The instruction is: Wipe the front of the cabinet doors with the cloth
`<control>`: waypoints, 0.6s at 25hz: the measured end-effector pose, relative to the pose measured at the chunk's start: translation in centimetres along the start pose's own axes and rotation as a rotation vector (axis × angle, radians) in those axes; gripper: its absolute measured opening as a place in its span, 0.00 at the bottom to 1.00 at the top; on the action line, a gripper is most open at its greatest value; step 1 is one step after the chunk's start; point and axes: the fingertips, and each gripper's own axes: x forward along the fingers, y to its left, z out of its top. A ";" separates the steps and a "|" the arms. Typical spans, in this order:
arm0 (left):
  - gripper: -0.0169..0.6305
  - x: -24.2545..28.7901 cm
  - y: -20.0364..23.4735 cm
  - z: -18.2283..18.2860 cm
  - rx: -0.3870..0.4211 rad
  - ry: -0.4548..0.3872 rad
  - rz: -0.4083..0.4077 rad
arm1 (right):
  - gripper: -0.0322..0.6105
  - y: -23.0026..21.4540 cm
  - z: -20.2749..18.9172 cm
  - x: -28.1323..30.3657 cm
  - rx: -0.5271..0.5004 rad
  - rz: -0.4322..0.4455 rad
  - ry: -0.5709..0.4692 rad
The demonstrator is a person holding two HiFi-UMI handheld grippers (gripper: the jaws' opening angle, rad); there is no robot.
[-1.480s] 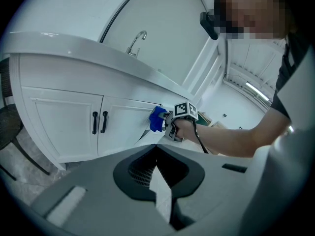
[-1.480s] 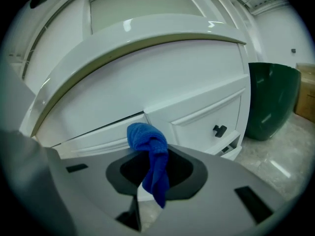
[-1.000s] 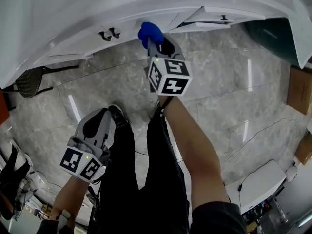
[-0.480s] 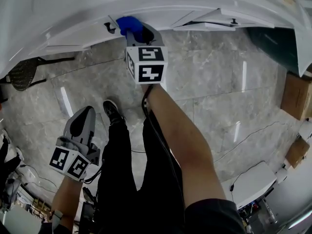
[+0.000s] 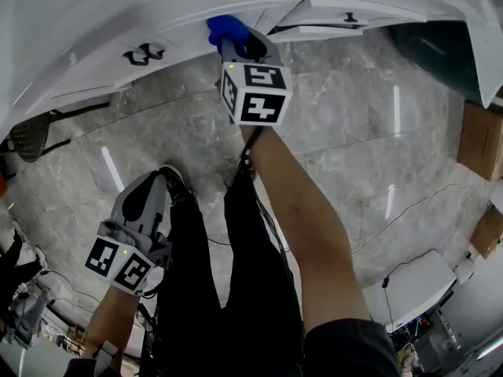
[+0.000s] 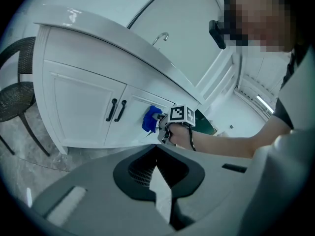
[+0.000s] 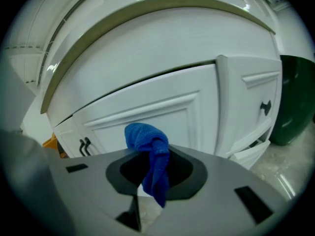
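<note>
The blue cloth (image 5: 225, 30) is bunched in my right gripper (image 5: 230, 44), which is shut on it and presses it against the white cabinet door (image 5: 181, 34), right of the paired black handles (image 5: 144, 53). In the right gripper view the cloth (image 7: 149, 146) hangs from the jaws in front of a panelled door (image 7: 162, 109). My left gripper (image 5: 148, 199) hangs low beside the person's leg, shut and holding nothing. From the left gripper view (image 6: 157, 173) I see the cloth (image 6: 150, 120) on the door right of the handles (image 6: 116, 110).
A black mesh chair (image 5: 33, 136) stands left of the cabinet. A dark green bin (image 5: 440, 49) and a cardboard box (image 5: 481, 140) sit at the right. One cabinet door (image 5: 330, 20) stands ajar at the right. The floor (image 5: 354, 132) is grey marble tile.
The right gripper slid the cloth left toward the handles, then back right along the door. The left gripper stayed low by the leg.
</note>
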 end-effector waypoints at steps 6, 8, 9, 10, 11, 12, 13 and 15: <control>0.03 3.1 -3.1 -0.9 0.107 0.046 -0.029 | 0.16 -9.9 -0.1 -1.9 0.023 -0.173 0.003; 0.03 3.2 -4.0 -1.2 0.111 0.058 -0.050 | 0.16 -11.8 -0.7 -3.0 0.082 -0.223 -0.001; 0.03 3.1 -4.3 -1.3 0.109 0.062 -0.059 | 0.16 -12.6 -1.0 -3.5 0.125 -0.244 -0.004; 0.03 3.0 -4.3 -1.4 0.107 0.065 -0.066 | 0.16 -13.1 -1.4 -3.9 0.164 -0.256 -0.008; 0.03 2.8 -4.2 -1.4 0.104 0.065 -0.070 | 0.16 -13.3 -1.6 -4.1 0.193 -0.261 -0.011; 0.03 2.6 -4.0 -1.3 0.100 0.063 -0.070 | 0.16 -13.2 -1.9 -4.1 0.211 -0.261 -0.014; 0.03 2.4 -3.6 -1.3 0.097 0.059 -0.068 | 0.16 -13.0 -2.0 -4.1 0.222 -0.256 -0.018; 0.03 1.7 -2.7 -1.2 0.087 0.049 -0.058 | 0.16 -12.0 -2.4 -4.1 0.227 -0.251 -0.020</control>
